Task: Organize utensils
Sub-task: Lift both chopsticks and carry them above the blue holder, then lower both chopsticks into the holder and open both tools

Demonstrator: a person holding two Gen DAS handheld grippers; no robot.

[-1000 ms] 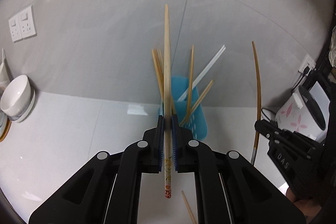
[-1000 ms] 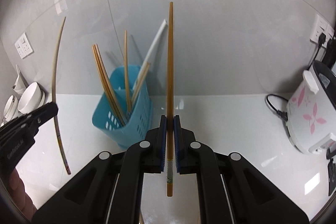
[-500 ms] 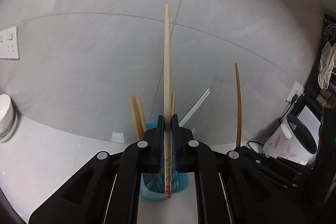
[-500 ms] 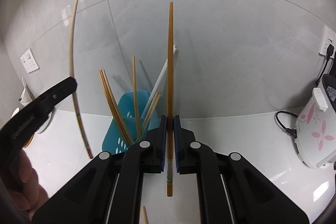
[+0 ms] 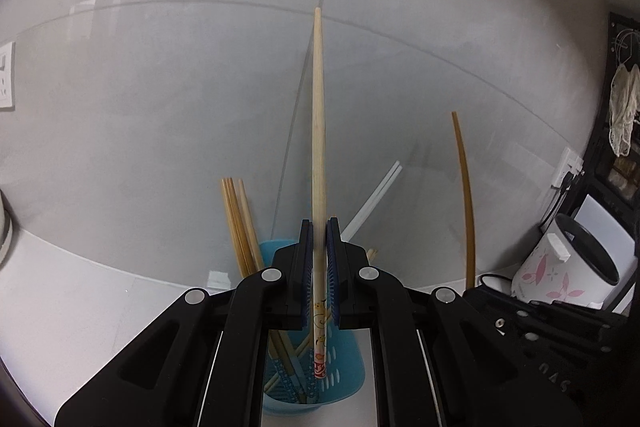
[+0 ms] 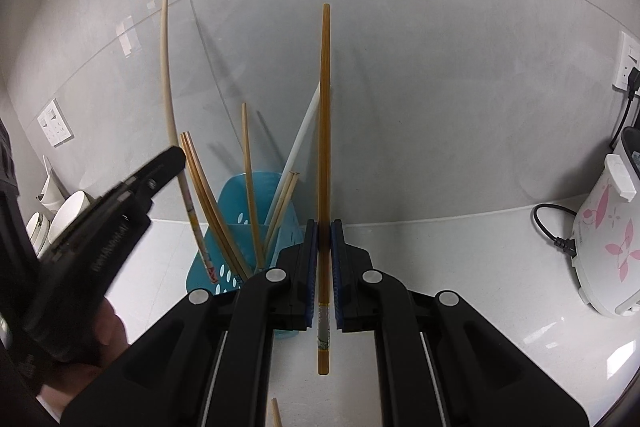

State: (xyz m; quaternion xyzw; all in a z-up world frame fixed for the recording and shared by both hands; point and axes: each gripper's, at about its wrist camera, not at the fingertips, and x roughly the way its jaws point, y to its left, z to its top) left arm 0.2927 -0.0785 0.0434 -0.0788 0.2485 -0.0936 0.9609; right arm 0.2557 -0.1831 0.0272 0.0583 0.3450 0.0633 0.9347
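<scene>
My left gripper [image 5: 319,227] is shut on a pale wooden chopstick [image 5: 318,131] with a printed end, held upright right over the blue perforated holder [image 5: 340,379]. My right gripper [image 6: 324,227] is shut on a darker amber chopstick [image 6: 325,115], held upright just right of the holder [image 6: 224,223]. The holder stands on the white counter and holds several wooden chopsticks [image 6: 208,203] and a white one [image 6: 304,131]. The left gripper with its pale chopstick [image 6: 170,99] shows at the left of the right wrist view. The amber chopstick [image 5: 464,195] shows at the right of the left wrist view.
A white rice cooker [image 6: 604,243] with pink flowers and a black cord stands on the counter at right, also seen in the left wrist view [image 5: 560,267]. White bowls [image 6: 68,215] stand at far left. A loose chopstick tip [image 6: 276,413] lies on the counter below. The tiled wall rises close behind.
My left gripper has moved with its pale chopstick to above the blue holder, and its printed end now hangs over the opening. My right gripper has shifted closer to the holder.
</scene>
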